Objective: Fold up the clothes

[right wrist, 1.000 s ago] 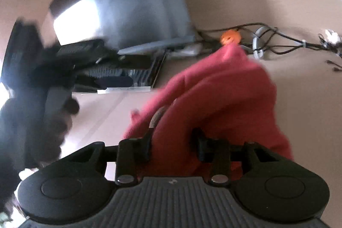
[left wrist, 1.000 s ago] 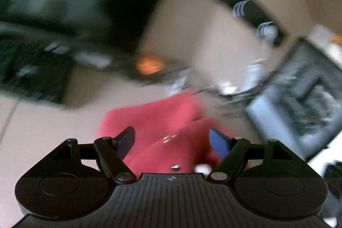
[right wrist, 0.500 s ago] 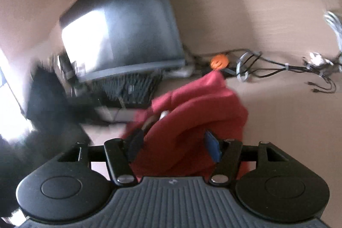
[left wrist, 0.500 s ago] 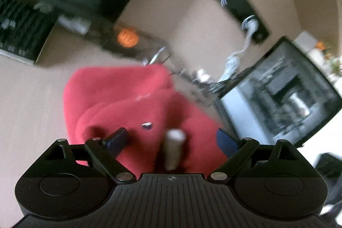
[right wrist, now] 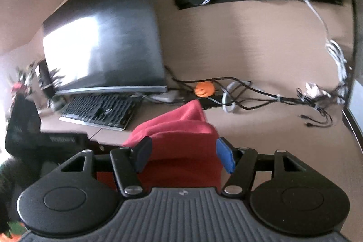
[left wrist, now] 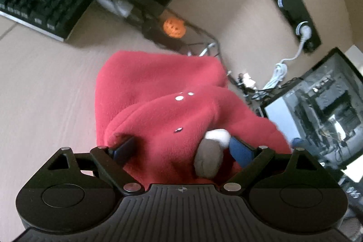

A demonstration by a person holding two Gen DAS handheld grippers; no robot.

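One red fleece garment (left wrist: pixel 158 92) lies bunched on our beige desk (left wrist: pixel 45 87).
Our left gripper (left wrist: pixel 181 149) stands wide, fleece between its pads; our right gripper (right wrist: pixel 183 155) is parted, gripping nothing, near the keyboard (right wrist: pixel 99 110) and orange pumpkin (right wrist: pixel 204 89).

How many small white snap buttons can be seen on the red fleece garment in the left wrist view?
3: two close together, snap and snap, high on the red fleece garment; a third snap lower down. Folds may hide others.
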